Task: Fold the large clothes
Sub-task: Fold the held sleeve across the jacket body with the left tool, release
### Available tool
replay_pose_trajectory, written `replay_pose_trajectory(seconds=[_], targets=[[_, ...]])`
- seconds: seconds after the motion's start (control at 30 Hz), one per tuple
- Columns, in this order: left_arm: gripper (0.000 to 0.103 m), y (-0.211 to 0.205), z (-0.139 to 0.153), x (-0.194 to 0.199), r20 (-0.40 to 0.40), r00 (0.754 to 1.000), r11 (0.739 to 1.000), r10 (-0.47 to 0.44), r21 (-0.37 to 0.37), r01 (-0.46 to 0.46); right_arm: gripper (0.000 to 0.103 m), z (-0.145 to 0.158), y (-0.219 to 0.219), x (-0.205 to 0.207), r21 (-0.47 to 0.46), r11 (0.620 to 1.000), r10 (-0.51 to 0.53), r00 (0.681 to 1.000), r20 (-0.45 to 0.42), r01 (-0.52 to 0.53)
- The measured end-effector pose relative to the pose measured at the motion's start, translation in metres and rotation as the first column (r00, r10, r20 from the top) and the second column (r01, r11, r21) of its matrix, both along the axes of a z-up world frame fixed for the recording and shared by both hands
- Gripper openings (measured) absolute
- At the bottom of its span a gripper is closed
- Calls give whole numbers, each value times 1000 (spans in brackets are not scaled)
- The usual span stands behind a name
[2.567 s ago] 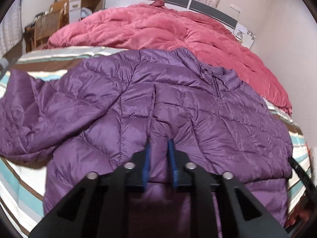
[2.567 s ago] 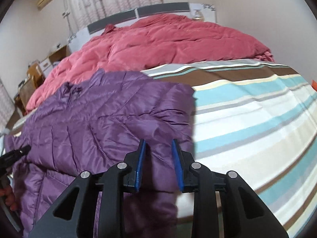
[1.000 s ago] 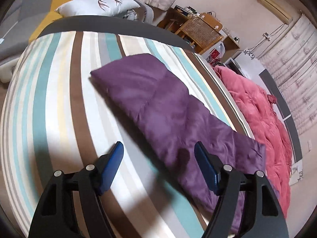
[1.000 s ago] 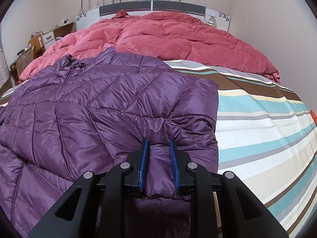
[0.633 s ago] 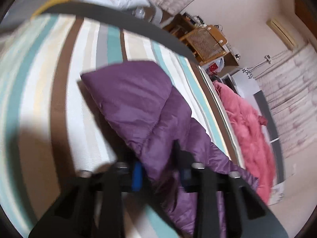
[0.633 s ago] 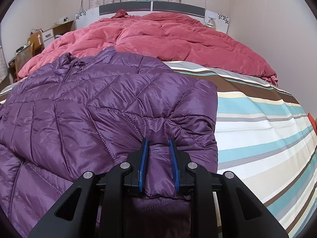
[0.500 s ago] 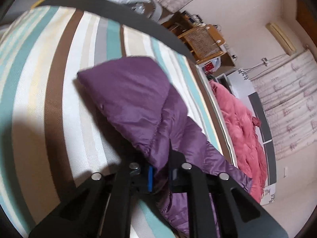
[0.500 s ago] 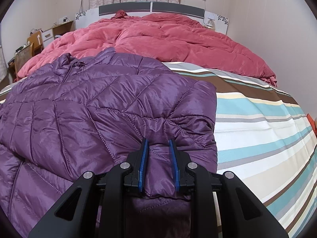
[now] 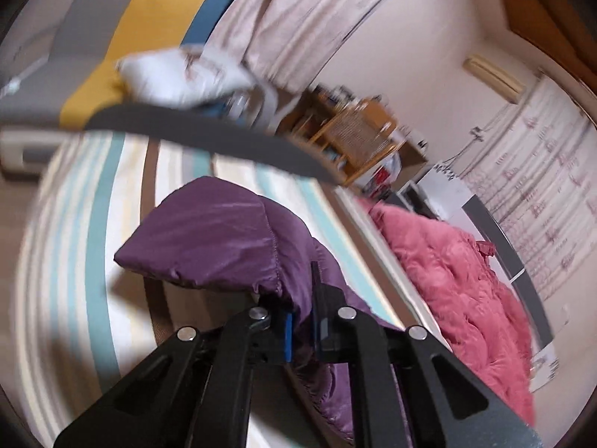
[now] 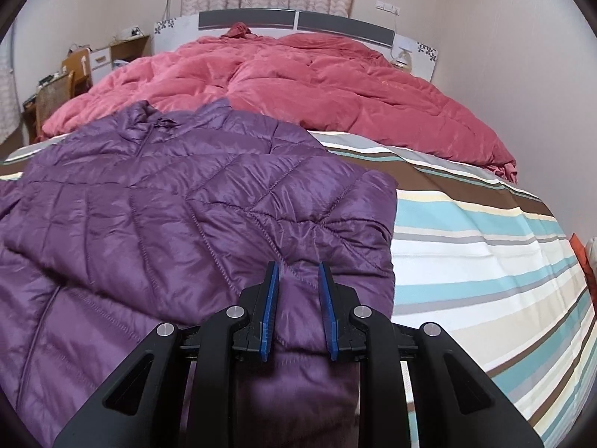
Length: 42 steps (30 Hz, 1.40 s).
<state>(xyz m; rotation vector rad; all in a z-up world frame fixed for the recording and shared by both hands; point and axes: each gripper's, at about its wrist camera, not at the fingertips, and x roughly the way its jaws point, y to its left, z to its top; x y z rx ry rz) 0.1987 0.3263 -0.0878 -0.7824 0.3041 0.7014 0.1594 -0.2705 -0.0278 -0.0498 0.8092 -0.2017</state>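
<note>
left gripper (image 9: 302, 321) pinches jacket (image 10: 179, 201) sleeve | right gripper (image 10: 296, 298) clamps hem | striped sheet (image 10: 485, 261) bare rightward

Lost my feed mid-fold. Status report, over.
Left gripper shut on purple jacket sleeve, cuff lifted off striped sheet. Right gripper shut on purple jacket hem fold. Red duvet beyond, not in the way.

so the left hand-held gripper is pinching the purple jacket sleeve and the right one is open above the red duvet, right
Not quite. The right hand-held gripper is shut on the purple puffer jacket, not open over the red duvet, as the right wrist view shows. The left hand-held gripper does pinch the sleeve.
</note>
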Motion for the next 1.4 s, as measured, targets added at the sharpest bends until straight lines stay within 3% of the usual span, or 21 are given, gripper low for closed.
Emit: replay_pose_trajectory(seconds=[0.17,0.23,0.37,0.6,0.77,0.9,0.93,1.07,1.2,1.27,1.4], targets=[[6,-47,44,6,11,997,978,-72,196,68,22,-6,-3,-6,12,999,-34,999,14,34],[6,-65,59,8,8,993,958,-118,263,112,22,-8,-1,-6,8,999,-37,999,19,37],[6,-112,78,22,-41,973,892,-228,392,226,22,-10,1,-10,11,999,-45,998,38,44],[6,-184,90,39,-140,922,797,-361,466,383,22,-12,-1,-15,41,997,-65,996,57,63],[6,-237,92,45,-218,875,715,-433,508,480,22,-8,-1,-22,35,996,-86,991,98,83],[6,-292,93,48,-312,826,602,-469,573,557,22,-7,-7,-26,61,993,-108,987,115,101],[6,-310,92,47,-351,806,548,-477,598,585,22,-7,-8,-26,68,992,-111,987,115,103],[6,-359,86,47,-459,746,402,-483,640,654,22,-6,-11,-27,82,991,-119,986,119,109],[6,-397,76,43,-526,692,304,-495,642,704,22,-6,-11,-28,84,990,-123,984,127,113],[6,-409,74,41,-549,669,267,-501,637,723,22,-6,-13,-29,89,989,-128,983,131,117],[6,-438,65,30,-605,604,170,-518,619,767,22,-7,-15,-30,101,987,-139,982,130,126]])
